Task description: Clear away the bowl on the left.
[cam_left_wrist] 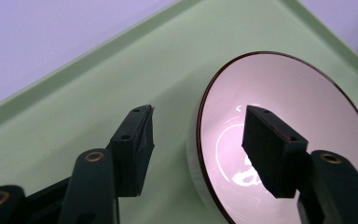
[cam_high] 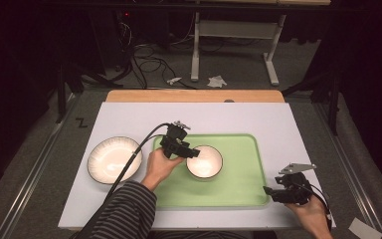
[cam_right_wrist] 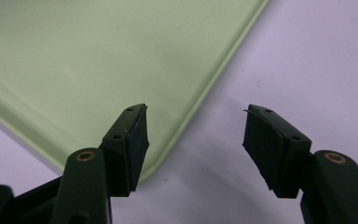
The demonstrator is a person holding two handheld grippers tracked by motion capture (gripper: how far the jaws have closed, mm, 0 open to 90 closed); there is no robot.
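Your left gripper sits over the left part of the green tray, held in your left hand, its cable trailing back over your striped sleeve. Its jaws stand wide apart and straddle the near rim of the small bowl. In the left gripper view the gripper has one jaw outside the bowl, over bare tray, and the other inside, above the bowl's pale pink inner wall. You cannot tell whether either pad touches the rim; nothing is clamped.

The bowl stands upright on the tray, just right of that gripper and roughly at the tray's middle. Left of the gripper, off the tray and on the white mat, lies a wider white plate with a dark rim, well apart from the bowl.

Your right gripper is at the tray's near right corner, in your right hand, its grey plate on top. Its jaws are also wide, with nothing between them. In the right gripper view the gripper has one jaw over the tray's rounded corner and the other over the mat, with the tray's raised edge running between them below.
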